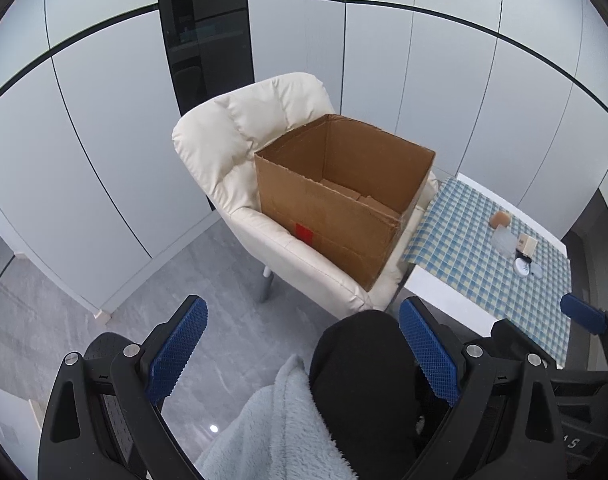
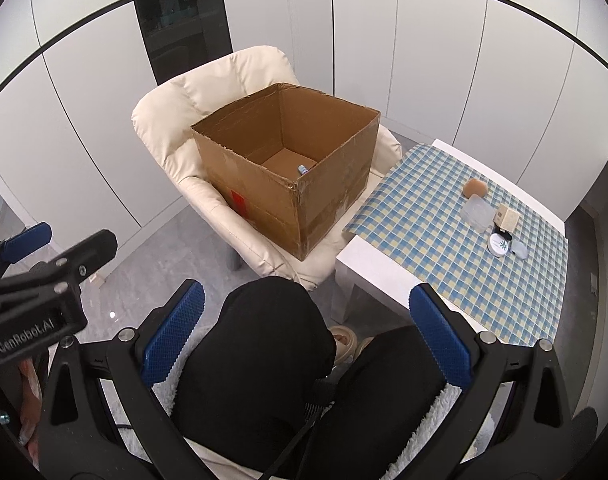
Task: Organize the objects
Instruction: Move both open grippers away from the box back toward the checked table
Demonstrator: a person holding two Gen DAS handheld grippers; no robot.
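Nearest the lens: person's knees [image 2: 260, 344] in black trousers, seated, pale fleece [image 1: 276, 432] draped over the lap, slippered foot [image 2: 343, 340] on the grey floor [image 1: 64, 320].

Landmark: cardboard box [image 2: 288, 168], open-topped, red label on one side.

1. Cream armchair [image 2: 208, 92] — under and behind the box, which rests on its seat.
2. White table [image 2: 367, 268] with blue-and-yellow checked cloth [image 2: 443, 240] — right of the box, its near corner just beside the armchair.
3. Left gripper [image 1: 304, 360] — in front of the box and low, over the lap; blue-padded jaws spread wide, nothing between them.
4. Right gripper [image 2: 307, 344] — in front of the box, above the knees; jaws likewise wide apart and empty.
5. Clear plastic piece [image 2: 477, 213] — on the cloth, well right of the box.
6. Round white tin [image 2: 499, 245] — just beyond the plastic piece from the box.
7. Small tan carton [image 2: 507, 218] — beside the tin.
8. Brown round puff [image 2: 475, 188] — the loose item on the cloth closest to the box.
9. Small blue-capped item [image 2: 302, 169] — inside the box, on its floor by the near right wall; kind cannot be told.
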